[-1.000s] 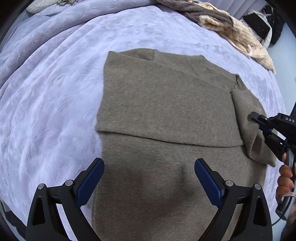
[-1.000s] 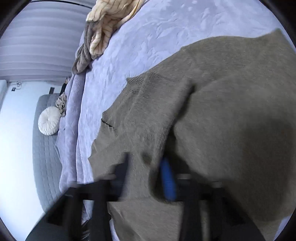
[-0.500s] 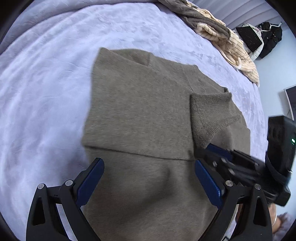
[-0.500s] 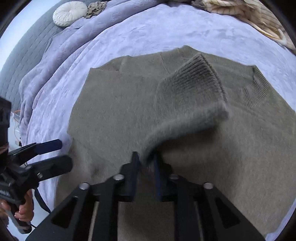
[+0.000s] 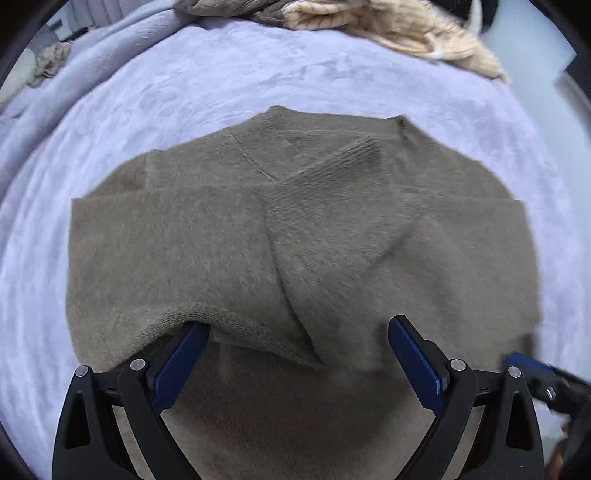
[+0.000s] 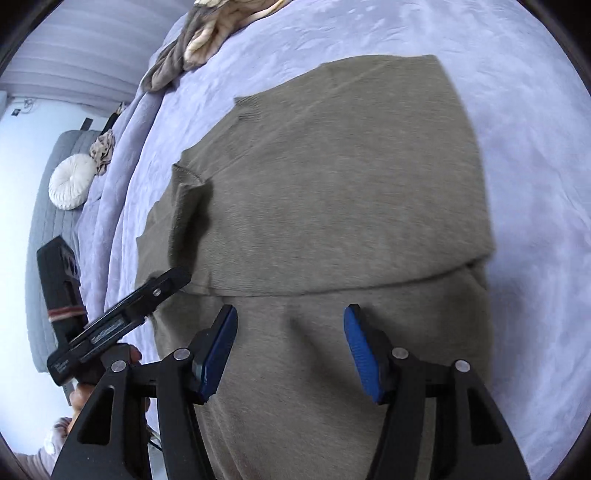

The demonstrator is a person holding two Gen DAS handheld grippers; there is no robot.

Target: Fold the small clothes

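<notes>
An olive-brown knit sweater [image 5: 258,240] lies flat on a lavender bedspread [image 5: 184,92], with both sleeves folded across its body. It fills the right wrist view too [image 6: 332,184]. My left gripper [image 5: 295,354] is open over the sweater's lower part, its left finger tucked under a folded sleeve edge. My right gripper [image 6: 290,350] is open and empty just above the lower body of the sweater. The left gripper also shows in the right wrist view [image 6: 147,295], at the sweater's left side.
A pile of beige and brown clothes [image 5: 369,22] lies at the far edge of the bed. A round white cushion [image 6: 72,181] and a crumpled cloth [image 6: 105,147] sit on a grey surface beside the bed. The bedspread surrounds the sweater on all sides.
My right gripper has laid the sleeve across the sweater and let go; it is now open. My left gripper has moved in low to the sweater, with its left finger under the sleeve edge.
</notes>
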